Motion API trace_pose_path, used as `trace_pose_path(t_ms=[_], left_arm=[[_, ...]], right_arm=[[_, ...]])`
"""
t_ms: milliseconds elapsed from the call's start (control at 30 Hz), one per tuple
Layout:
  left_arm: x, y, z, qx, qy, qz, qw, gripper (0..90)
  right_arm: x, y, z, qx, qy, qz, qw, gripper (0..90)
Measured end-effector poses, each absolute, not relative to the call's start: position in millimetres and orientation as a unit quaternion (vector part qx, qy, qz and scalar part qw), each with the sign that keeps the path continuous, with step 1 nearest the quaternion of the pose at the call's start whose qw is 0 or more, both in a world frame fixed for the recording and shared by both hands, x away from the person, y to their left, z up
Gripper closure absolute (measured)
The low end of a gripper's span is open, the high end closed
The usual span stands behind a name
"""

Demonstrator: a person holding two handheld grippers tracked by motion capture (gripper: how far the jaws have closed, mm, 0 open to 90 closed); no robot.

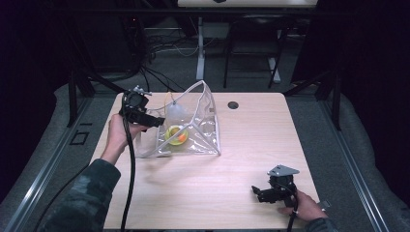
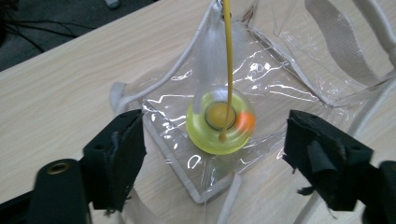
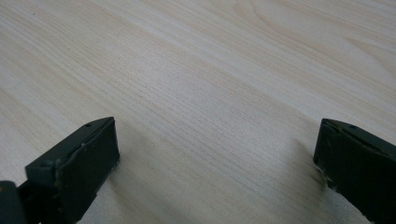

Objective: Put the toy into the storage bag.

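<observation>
Bag (image 1: pixel 193 130) of clear plastic stands on the table (image 1: pixel 241 159) in its far left part, white-edged, mouth gaping upward, one white strap looped over the top. Inside it, on the bottom sheet, lies a yellow-green round thing (image 1: pixel 176 135) with an orange spot on one side; a thin yellow cord (image 2: pixel 228 70) runs down to its middle. What the round thing is I cannot tell.

My left gripper (image 1: pixel 153 121) hangs at the bag's left side, above the table's left edge, pointing toward the bag. Its jaws stand wide apart with nothing between them; in the left gripper view the round thing (image 2: pixel 220 122) sits beyond them, well clear of both pads, and the bag's corner (image 2: pixel 205 186) lies below.

My right gripper (image 1: pixel 260 192) rests low near the table's near right corner, well apart from the bag. Jaws spread wide, nothing held; bare wood grain (image 3: pixel 201 93) between them in the right gripper view.
</observation>
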State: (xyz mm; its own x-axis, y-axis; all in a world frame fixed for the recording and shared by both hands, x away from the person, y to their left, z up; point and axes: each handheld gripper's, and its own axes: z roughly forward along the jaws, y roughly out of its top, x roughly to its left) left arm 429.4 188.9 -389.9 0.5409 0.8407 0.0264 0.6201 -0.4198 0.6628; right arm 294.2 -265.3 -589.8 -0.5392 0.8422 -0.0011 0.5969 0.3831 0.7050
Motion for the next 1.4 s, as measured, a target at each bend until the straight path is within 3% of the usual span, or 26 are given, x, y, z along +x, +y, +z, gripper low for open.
trace_pose_path(t_ms=[467,1167,1400], left_arm=[[391.1,242.9,-381.1,0.791,0.479,0.217,0.313,2.1],[341.2,301.6,-428.8,0.765,0.527,0.236,0.285,0.2],[330.5,312.0,-453.5,0.762,0.543,0.221,0.276,0.1]], right_arm=[[294.2,-265.3,-589.9,0.443,0.811,0.335,0.185,0.0],[294.2,-264.9,-590.2,0.444,0.809,0.338,0.185,0.0],[294.2,-264.9,-590.2,0.444,0.809,0.338,0.185,0.0]])
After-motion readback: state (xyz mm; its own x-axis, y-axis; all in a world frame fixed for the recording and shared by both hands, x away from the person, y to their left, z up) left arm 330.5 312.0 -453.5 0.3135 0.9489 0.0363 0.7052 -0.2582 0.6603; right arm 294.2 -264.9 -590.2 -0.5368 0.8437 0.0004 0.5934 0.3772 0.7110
